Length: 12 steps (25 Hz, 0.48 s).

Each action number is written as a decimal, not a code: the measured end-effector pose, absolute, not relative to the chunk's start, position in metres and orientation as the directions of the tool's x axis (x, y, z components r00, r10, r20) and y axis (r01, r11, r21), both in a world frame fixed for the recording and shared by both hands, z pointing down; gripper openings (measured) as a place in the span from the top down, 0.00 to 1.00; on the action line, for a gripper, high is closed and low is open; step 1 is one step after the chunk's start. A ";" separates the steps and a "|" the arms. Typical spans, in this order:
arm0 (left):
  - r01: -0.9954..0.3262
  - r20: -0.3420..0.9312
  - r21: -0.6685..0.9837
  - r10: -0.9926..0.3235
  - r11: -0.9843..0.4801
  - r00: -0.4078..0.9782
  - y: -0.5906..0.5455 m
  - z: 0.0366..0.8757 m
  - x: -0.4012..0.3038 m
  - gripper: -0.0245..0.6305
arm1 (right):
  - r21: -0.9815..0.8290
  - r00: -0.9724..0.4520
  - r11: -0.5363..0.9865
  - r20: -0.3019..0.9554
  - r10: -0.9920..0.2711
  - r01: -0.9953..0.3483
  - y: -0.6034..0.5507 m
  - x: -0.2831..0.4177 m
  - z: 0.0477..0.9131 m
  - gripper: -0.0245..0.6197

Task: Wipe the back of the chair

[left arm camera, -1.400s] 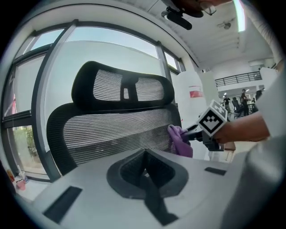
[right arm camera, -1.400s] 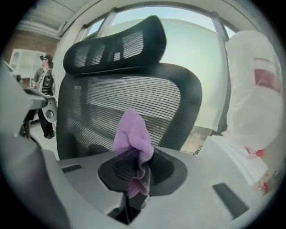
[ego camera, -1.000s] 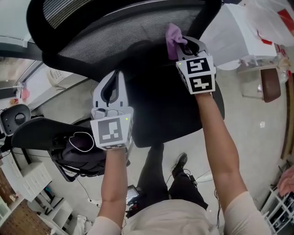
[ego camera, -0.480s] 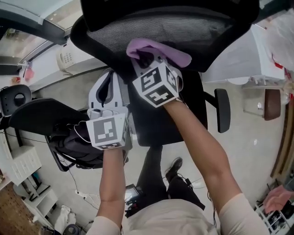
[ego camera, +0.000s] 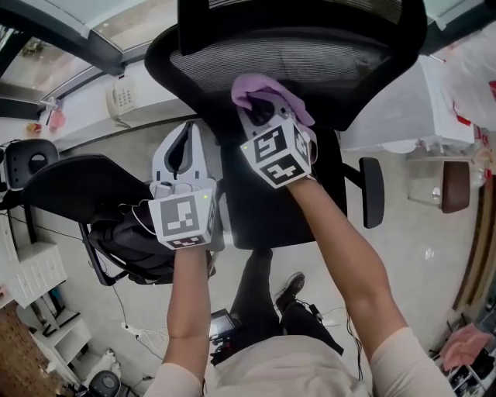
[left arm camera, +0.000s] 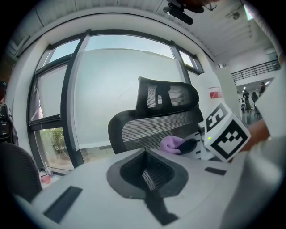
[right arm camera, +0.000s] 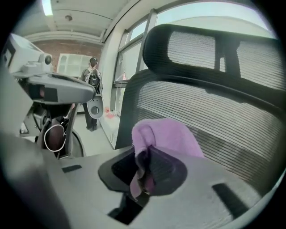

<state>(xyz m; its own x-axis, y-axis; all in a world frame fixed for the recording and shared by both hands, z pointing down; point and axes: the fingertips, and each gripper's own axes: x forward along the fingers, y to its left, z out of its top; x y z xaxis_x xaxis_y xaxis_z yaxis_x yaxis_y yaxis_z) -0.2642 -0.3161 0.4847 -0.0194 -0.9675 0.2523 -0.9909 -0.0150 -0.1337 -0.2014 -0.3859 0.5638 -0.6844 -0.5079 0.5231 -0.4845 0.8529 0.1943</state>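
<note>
While the right gripper (ego camera: 266,108) is clamping its two jaws on the one purple cloth (ego camera: 260,85), it is holding that cloth against the mesh of the chair back (ego camera: 341,58), low at the far middle (a single headrest (ego camera: 302,19) is sitting beyond it). The left gripper (ego camera: 186,138) is hovering just left and nearer, its two jaws closed together on nothing. One second chair (ego camera: 74,186) is standing at the left, carrying one black bag (ego camera: 128,248).
</note>
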 end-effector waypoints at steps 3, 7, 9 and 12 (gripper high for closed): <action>-0.989 0.237 -0.145 -0.971 -0.029 -0.006 -0.311 0.472 -0.253 0.95 | 0.207 -0.686 0.841 0.498 -0.530 -0.500 -0.376 -0.185 0.546 0.89; -0.985 0.193 -0.169 -0.981 -0.047 0.013 -0.302 0.446 -0.238 0.95 | 0.221 -0.689 0.826 0.464 -0.557 -0.519 -0.359 -0.163 0.516 0.89; -0.982 0.179 -0.180 -0.984 -0.052 0.020 -0.295 0.433 -0.231 0.95 | 0.225 -0.690 0.819 0.450 -0.568 -0.528 -0.348 -0.151 0.501 0.89; -0.980 0.167 -0.188 -0.986 -0.061 0.029 -0.282 0.413 -0.219 0.95 | 0.236 -0.688 0.806 0.425 -0.588 -0.543 -0.332 -0.131 0.473 0.89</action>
<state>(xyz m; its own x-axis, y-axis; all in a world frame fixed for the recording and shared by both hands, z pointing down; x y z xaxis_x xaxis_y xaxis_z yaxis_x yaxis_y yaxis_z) -0.2187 -0.2820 0.4128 0.0294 -0.9855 0.1671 -0.9803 -0.0610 -0.1877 -0.1309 -0.3315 0.4733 -0.6880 -0.5883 0.4249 -0.5431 0.8058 0.2363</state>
